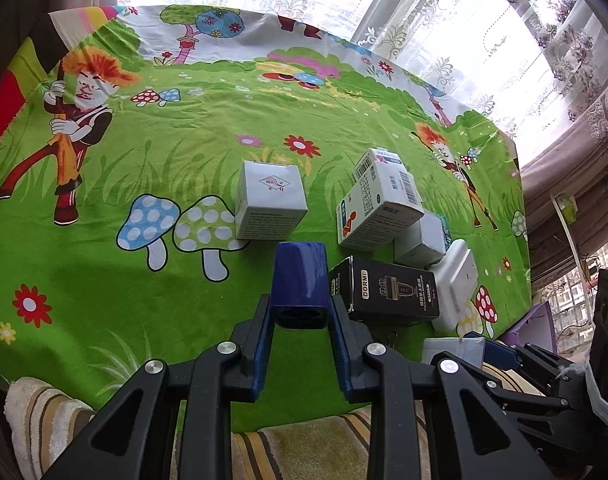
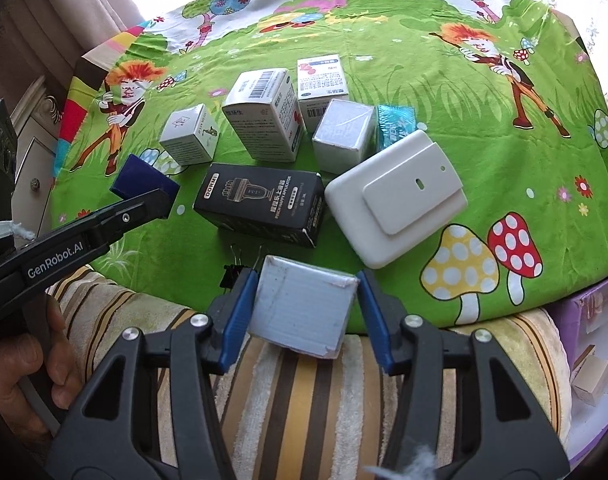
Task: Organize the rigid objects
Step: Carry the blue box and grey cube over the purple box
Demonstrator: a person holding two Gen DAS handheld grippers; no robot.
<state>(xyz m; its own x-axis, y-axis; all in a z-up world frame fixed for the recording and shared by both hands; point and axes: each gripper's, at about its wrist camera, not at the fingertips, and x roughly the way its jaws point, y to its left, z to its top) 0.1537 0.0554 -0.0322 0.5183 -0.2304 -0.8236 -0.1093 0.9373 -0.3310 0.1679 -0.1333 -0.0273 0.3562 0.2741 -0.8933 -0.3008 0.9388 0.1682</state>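
My left gripper (image 1: 300, 316) pinches blue box (image 1: 300, 284); right gripper (image 2: 304, 304) clamps grey box (image 2: 302, 308), black carton (image 2: 260, 204) at 12 o'clock.

"DORMI" stands on the black box (image 2: 262, 204); "GenRobot.AI" on the left hand-held gripper (image 2: 160, 202).

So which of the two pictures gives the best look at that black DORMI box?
The right wrist view: the black DORMI box lies unobstructed, with its whole printed top showing. In the left wrist view the box is partly hidden behind the left claw and its blue box.
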